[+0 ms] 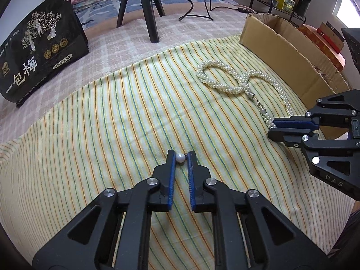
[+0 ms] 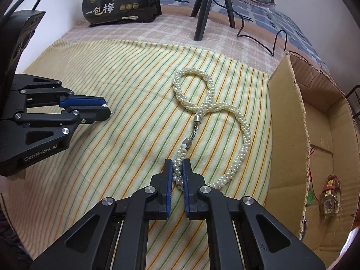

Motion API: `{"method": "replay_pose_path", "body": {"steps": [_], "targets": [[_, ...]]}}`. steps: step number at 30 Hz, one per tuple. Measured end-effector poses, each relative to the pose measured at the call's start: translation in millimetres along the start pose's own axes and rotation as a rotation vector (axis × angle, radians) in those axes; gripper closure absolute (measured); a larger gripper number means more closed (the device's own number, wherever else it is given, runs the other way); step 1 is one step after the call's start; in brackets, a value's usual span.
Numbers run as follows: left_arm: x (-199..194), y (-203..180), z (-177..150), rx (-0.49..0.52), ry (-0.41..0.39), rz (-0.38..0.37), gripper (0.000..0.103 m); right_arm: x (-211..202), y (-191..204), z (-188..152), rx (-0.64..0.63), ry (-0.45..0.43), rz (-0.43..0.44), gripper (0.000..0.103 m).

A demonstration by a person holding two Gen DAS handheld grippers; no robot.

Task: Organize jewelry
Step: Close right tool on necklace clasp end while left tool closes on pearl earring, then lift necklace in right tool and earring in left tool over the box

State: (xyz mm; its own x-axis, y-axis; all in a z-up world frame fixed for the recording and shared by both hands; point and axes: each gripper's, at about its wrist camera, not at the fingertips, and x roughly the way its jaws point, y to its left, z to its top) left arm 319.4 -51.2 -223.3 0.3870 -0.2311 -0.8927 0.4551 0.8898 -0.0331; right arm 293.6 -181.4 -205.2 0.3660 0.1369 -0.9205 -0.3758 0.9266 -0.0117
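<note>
A white pearl earring (image 1: 180,158) sits pinched between the tips of my left gripper (image 1: 181,157), just above the striped cloth (image 1: 112,123). A thick pearl necklace (image 1: 227,78) lies looped on the cloth to the right; it also shows in the right wrist view (image 2: 202,103). My right gripper (image 2: 177,168) is shut on the necklace's end near the clasp (image 2: 195,126). The right gripper also shows in the left wrist view (image 1: 273,127), the left gripper in the right wrist view (image 2: 108,110).
An open cardboard box (image 2: 290,135) stands right of the cloth, with a wristwatch (image 2: 329,195) inside. A black snack bag (image 1: 38,54) stands at the back left. Tripod legs (image 1: 150,11) and a black cable (image 1: 198,11) are behind.
</note>
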Motion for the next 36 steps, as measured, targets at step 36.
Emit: {"method": "replay_pose_path", "body": {"steps": [36], "targets": [[-126,-22,3,-0.037,-0.199,-0.025,0.094,-155,-25,9,0.128,-0.338,0.119,0.097]]}}
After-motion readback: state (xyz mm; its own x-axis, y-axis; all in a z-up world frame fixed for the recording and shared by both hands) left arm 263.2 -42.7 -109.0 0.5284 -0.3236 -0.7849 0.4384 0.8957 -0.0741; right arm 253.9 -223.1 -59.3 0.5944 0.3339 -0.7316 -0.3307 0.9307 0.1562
